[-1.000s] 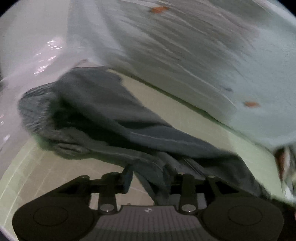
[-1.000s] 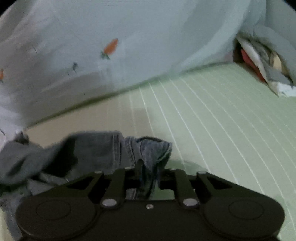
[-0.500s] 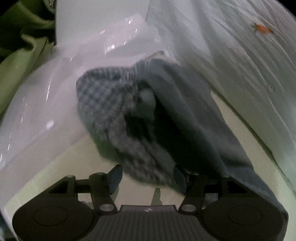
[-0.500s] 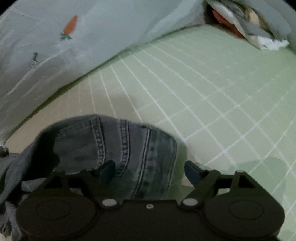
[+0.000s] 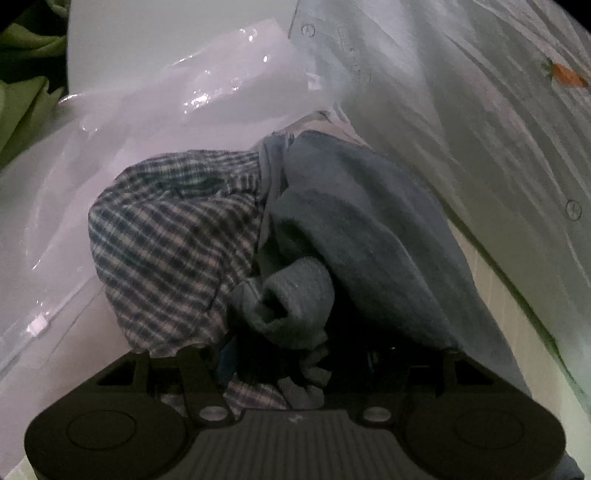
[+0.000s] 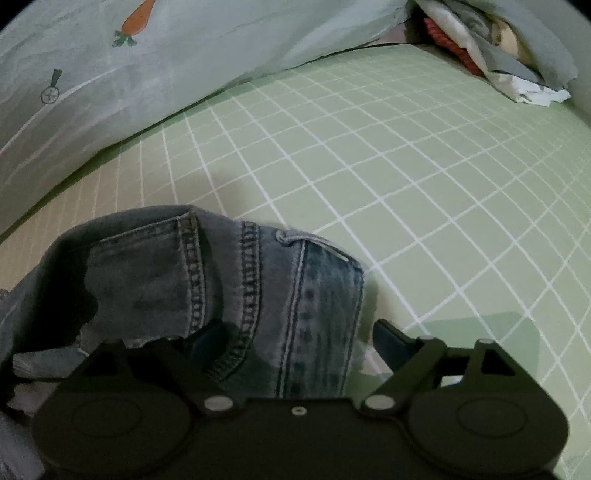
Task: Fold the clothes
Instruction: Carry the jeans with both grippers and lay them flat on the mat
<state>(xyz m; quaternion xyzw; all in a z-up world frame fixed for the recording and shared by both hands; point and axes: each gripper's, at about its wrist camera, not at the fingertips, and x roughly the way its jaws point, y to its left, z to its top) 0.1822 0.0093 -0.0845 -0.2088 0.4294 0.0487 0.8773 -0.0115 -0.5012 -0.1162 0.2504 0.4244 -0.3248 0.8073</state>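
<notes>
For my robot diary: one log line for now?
right gripper: opening, jeans between jaws | left gripper: open over checked lining

I see jeans (image 6: 229,291) on the gridded sheet (image 6: 406,192) | quilt (image 6: 207,48) behind them | clothes pile (image 6: 491,48) far right | left view: checked lining (image 5: 177,251) left of fleece (image 5: 369,236), plastic bag (image 5: 155,122) behind

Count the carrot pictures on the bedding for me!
2. One carrot sits at the upper right in the left camera view. One carrot sits at the upper left in the right view. Folds may hide more.
</notes>
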